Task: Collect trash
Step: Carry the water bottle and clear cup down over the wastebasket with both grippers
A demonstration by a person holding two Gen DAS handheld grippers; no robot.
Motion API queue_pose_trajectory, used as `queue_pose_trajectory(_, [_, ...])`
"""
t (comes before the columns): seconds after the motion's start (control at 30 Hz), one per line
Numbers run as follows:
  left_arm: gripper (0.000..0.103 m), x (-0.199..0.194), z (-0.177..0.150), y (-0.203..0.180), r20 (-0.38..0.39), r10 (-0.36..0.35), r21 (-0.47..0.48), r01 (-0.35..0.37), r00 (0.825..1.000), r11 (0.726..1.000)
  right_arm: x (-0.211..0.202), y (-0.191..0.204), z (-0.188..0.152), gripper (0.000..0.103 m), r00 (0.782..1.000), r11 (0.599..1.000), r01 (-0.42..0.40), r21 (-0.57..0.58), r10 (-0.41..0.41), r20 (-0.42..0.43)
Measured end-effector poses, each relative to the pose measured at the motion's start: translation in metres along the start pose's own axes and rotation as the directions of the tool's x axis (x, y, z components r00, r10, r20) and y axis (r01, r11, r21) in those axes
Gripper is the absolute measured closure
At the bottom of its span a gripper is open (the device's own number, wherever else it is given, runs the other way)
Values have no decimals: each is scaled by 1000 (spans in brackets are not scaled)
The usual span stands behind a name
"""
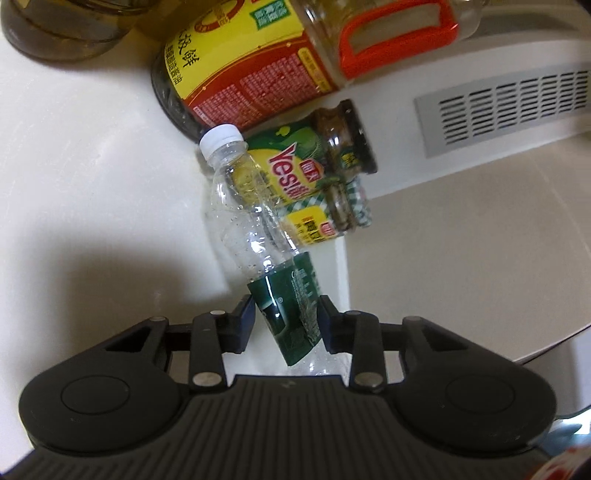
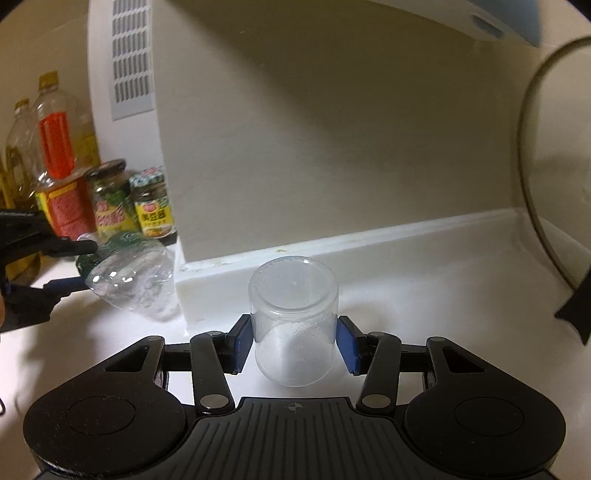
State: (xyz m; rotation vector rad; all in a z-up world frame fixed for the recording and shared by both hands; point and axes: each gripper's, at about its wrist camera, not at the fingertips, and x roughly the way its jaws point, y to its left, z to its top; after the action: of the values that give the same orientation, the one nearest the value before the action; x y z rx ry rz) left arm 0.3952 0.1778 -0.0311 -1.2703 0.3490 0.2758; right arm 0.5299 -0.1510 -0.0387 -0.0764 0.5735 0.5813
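Observation:
A clear plastic bottle [image 1: 251, 221] with a white cap and a green label sits tilted between the pads of my left gripper [image 1: 286, 321], which is shut on the label band. The right wrist view shows the same bottle [image 2: 136, 280] at the left, its base toward that camera, with the left gripper [image 2: 79, 264] clamped around it. My right gripper [image 2: 295, 343] is shut on a clear plastic measuring cup [image 2: 293, 314]. The blue pads [image 2: 242, 343] press both its sides and its mouth faces away from the camera.
Behind the bottle stand a large soy-sauce bottle [image 1: 258, 74] with an orange handle, two labelled jars [image 1: 332, 155] [image 1: 332, 218] and an oil bottle [image 1: 62, 29]. A white vented appliance [image 2: 295, 129] sits on the white counter [image 2: 424, 277]. A round glass rim [image 2: 528, 166] curves at the right.

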Motion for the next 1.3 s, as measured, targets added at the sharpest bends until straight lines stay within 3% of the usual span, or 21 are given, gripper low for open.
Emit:
queue_pose_trajectory(0.2, [71,7,-1,7,34,-41,-113,45,999,993,-5,-5,-7,54,1000,1000,12,15,-12,-14])
queue_pose_trajectory(0.33, [72,19,2,-2,0,24,-60,-24,1000,998,-7,-7,-9,54,1000,1000,14,16,-14,-20])
queue_pose_trajectory(0.47, [78,22,5,-7,-41,72,-8,-72,997,997,-10,-7,-7,54,1000,1000,12,15,-11,-17])
queue_pose_trajectory(0.67, [80,-5,7,-22,-95,144,148,-129,985,980,-17,-1,-8,54,1000,1000,-8,6,8,-16])
queue_pose_trajectory(0.93, [82,-70,-5,-39,-164,227,360,-156,960,920,-42,18,-16,54,997,997,-70,-12,70,-26])
queue_pose_trajectory(1.1, [83,-95,-15,-46,-199,295,482,-169,934,860,-55,35,-26,54,991,991,-129,-45,128,-40])
queue_pose_trajectory(1.3, [82,-89,-27,-68,-248,408,677,-144,878,722,-60,50,-37,54,982,981,-185,-63,181,-53])
